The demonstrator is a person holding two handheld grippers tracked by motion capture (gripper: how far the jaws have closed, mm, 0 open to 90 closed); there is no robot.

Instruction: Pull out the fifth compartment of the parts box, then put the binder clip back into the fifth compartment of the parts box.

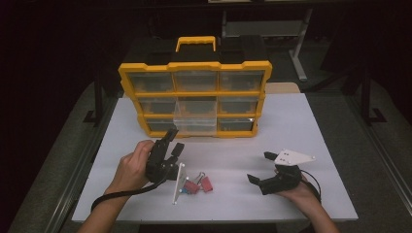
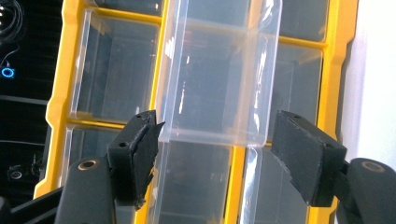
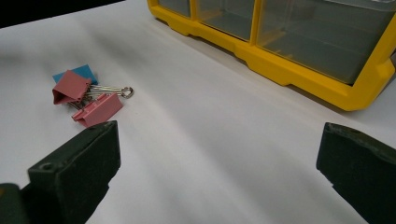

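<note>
A yellow organizer (image 1: 194, 92) with clear drawers stands upright at the back of the white table (image 1: 301, 126). Its middle drawer (image 1: 195, 116) is pulled partly out. My left gripper (image 1: 175, 140) points at that drawer; in the left gripper view the drawer's clear front (image 2: 219, 84) lies between the spread jaws of the left gripper (image 2: 217, 126), with the pads at its edges but not pressing. A small heap of binder clips (image 1: 199, 183), pink (image 3: 98, 109), red (image 3: 70, 86) and blue (image 3: 77, 73), lies near the front. My right gripper (image 1: 258, 167) rests open to their right, with nothing between its jaws in the right gripper view (image 3: 219, 140).
The organizer's yellow handle (image 1: 196, 42) sticks up at the top. Bare table lies between the clips and the organizer's base (image 3: 280, 70). A cable (image 1: 121, 194) trails from the left gripper toward the front edge. Dark floor surrounds the table.
</note>
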